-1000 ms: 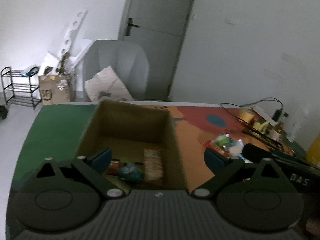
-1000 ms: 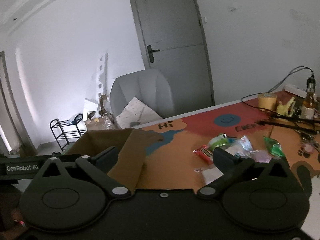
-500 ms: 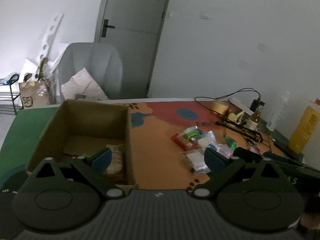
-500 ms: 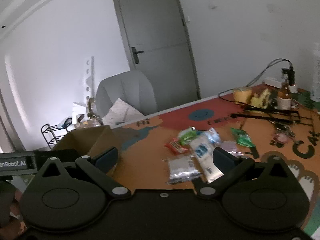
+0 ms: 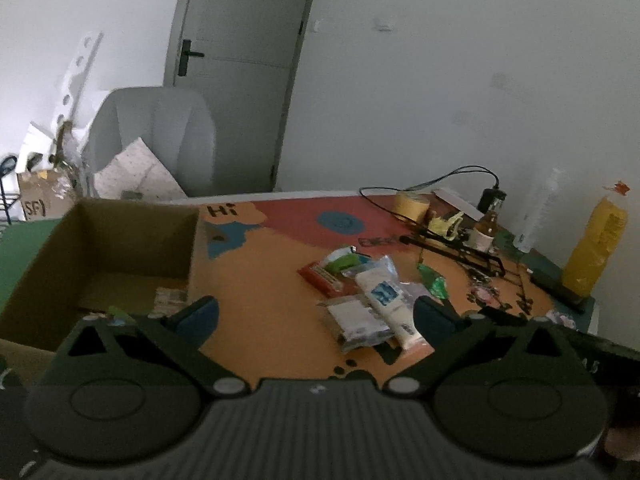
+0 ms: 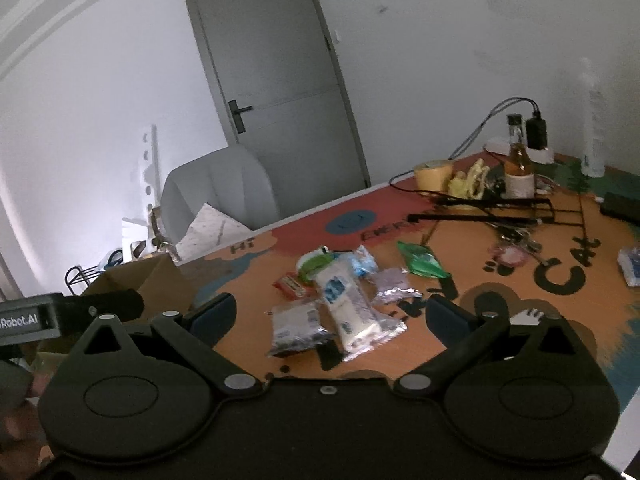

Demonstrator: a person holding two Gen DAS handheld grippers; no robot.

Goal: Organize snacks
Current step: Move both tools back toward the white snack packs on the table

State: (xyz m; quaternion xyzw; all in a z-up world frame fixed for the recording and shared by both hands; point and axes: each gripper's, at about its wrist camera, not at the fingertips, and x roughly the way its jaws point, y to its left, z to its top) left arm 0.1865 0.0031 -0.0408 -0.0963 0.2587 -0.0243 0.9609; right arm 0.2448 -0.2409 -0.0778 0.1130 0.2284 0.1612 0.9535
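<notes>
A pile of snack packets lies on the orange mat: a white packet with a blue label (image 5: 386,300) (image 6: 346,308), a silver packet (image 5: 358,322) (image 6: 296,326), a red bar (image 5: 320,278) (image 6: 290,285) and a green packet (image 5: 432,282) (image 6: 420,260). An open cardboard box (image 5: 100,248) (image 6: 144,280) stands at the left with a few snacks in it. My left gripper (image 5: 316,314) is open and empty, between the box and the pile. My right gripper (image 6: 330,312) is open and empty, just before the pile.
Tape roll (image 5: 410,205), a brown bottle (image 6: 518,168), black cables and a wire rack (image 6: 500,210) crowd the back right. A yellow bag (image 5: 596,248) stands at the far right. Another packet (image 6: 632,266) lies near the right edge. A grey chair (image 5: 156,136) stands behind the table.
Both grippers swung right, away from the box and toward the snack pile. The pile now sits between the right gripper's fingers. Both stayed open.
</notes>
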